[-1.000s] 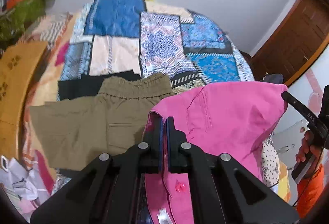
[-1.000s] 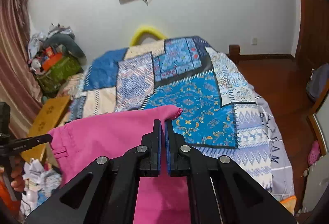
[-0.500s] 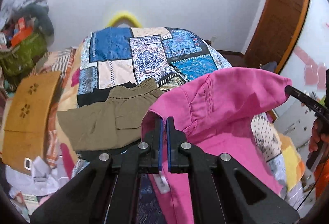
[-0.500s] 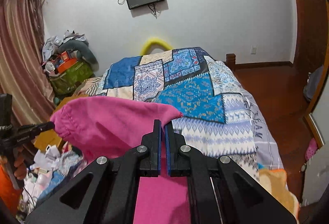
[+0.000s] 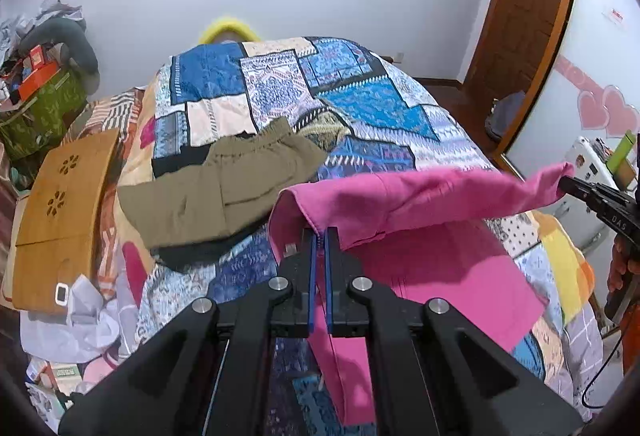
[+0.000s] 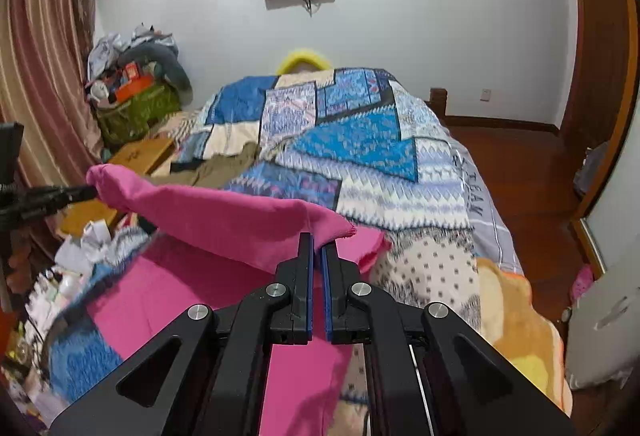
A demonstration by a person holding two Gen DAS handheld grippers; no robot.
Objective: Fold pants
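Observation:
Pink pants (image 5: 420, 203) hang stretched between my two grippers above the near end of the bed. My left gripper (image 5: 319, 236) is shut on one top corner of the pants. My right gripper (image 6: 317, 242) is shut on the other top corner, and the pants (image 6: 224, 215) sag between them with the rest draping down. The right gripper also shows at the right edge of the left wrist view (image 5: 566, 184), pinching the cloth. The left gripper shows at the left edge of the right wrist view (image 6: 90, 191).
The bed has a blue patchwork quilt (image 5: 360, 103). Olive shorts (image 5: 224, 195) lie on its left side over a dark garment. A wooden lap desk (image 5: 60, 211) and a clutter of papers are to the left. A door (image 5: 520, 15) is on the right.
Both grippers have pulled back from the bed and apart. The pink pants, bunched up before, are now stretched out between them and held lower.

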